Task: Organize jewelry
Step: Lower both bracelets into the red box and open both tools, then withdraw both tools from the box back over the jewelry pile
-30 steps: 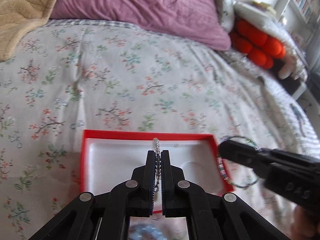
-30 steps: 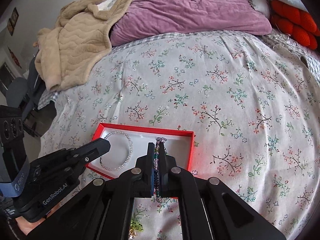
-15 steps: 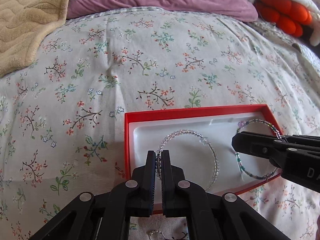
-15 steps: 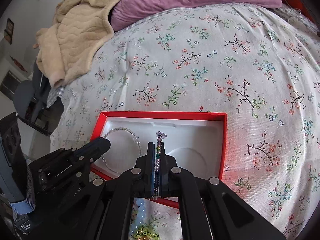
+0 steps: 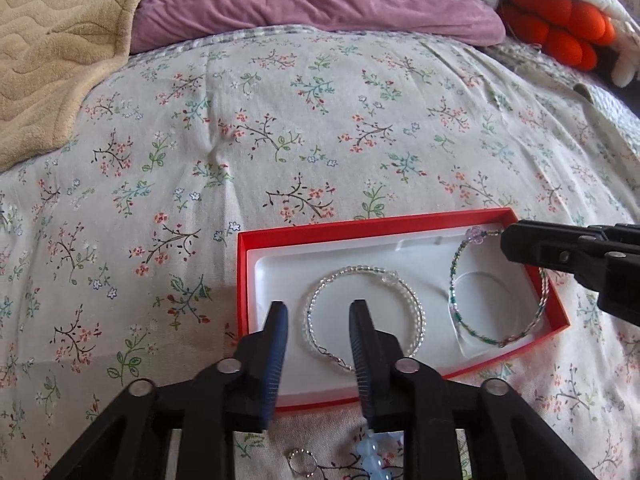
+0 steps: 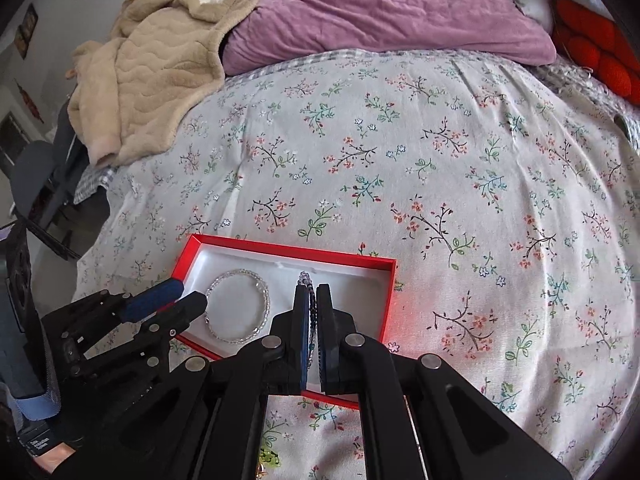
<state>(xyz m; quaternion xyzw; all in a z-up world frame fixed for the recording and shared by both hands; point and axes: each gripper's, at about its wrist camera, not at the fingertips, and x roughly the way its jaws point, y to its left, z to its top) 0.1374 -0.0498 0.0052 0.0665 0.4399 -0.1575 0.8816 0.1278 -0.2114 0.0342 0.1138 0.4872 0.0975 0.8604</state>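
A red jewelry box [image 5: 304,233] with a white insert lies on the floral bedspread; it also shows in the right wrist view [image 6: 280,249]. A clear beaded bracelet [image 5: 416,308] lies flat in its left part, also seen in the right wrist view [image 6: 262,286]. My left gripper [image 5: 319,312] is open just above that bracelet's near side, holding nothing. My right gripper [image 6: 311,292] is shut on a green-and-purple beaded bracelet [image 5: 456,276] and holds it over the box's right part; the bracelet's purple flower bead [image 6: 305,277] sticks out past the fingertips.
Loose jewelry lies on the bedspread near the box's front edge: a small silver ring [image 5: 302,462], pale blue beads [image 5: 370,454], and a yellow-green piece [image 6: 269,458]. A beige blanket [image 6: 152,76], a purple pillow [image 6: 384,12] and an orange plush [image 5: 560,28] lie at the far side.
My left gripper has opened and let the clear bracelet go; it now lies flat in the box. My right gripper has carried the green-and-purple bracelet over the box's right part.
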